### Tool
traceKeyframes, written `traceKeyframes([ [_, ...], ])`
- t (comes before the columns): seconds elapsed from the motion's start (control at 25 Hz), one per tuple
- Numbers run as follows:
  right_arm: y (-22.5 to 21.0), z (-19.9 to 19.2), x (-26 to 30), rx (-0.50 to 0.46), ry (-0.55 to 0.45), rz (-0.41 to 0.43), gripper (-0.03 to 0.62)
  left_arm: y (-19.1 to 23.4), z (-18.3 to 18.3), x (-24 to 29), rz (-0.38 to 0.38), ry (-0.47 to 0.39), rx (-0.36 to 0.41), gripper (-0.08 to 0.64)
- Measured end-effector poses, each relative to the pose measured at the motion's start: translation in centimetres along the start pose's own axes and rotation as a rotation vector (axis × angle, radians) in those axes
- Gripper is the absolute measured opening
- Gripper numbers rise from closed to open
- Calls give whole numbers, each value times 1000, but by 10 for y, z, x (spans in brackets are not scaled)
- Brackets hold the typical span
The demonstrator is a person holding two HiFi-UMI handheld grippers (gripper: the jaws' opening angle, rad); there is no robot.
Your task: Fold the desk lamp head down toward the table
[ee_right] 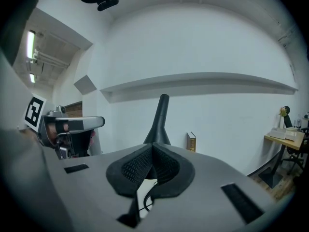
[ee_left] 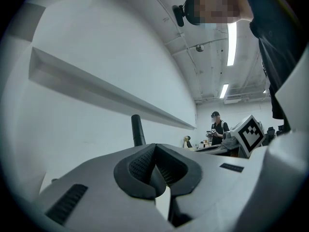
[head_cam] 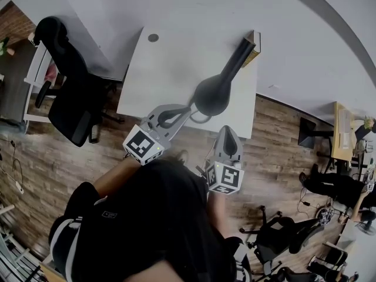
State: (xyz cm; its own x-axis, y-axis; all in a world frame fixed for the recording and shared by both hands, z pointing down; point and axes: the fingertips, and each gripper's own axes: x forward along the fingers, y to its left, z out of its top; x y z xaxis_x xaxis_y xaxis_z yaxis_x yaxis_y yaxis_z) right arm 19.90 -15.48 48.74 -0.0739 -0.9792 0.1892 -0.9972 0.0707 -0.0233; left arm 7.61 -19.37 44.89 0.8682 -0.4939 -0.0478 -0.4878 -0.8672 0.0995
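A black desk lamp stands on the white table (head_cam: 164,63). From above, its cone-shaped head (head_cam: 211,96) is near the front edge, and its neck (head_cam: 239,54) runs toward the back right. My left gripper (head_cam: 187,109) is shut and empty, its tip just left of the lamp head. My right gripper (head_cam: 226,133) is shut and empty too, a little in front of the head. In the left gripper view only the lamp's thin stem (ee_left: 137,129) rises behind the shut gripper (ee_left: 154,170). The right gripper view shows the lamp (ee_right: 159,122) upright beyond the shut gripper (ee_right: 152,166).
A book (head_cam: 254,43) stands upright at the table's back right corner by the wall. The lamp's cord (head_cam: 202,119) loops at the front edge. A black office chair (head_cam: 73,98) stands left of the table. More desks and chairs are at the right, and a person (ee_left: 218,129) is far off.
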Motion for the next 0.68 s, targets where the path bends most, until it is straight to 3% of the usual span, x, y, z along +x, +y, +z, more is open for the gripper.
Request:
traceKeyframes([
  [0.68,-2,-7,-3,1,18,-6,14,-10,5,4,-30,-9,1,25],
])
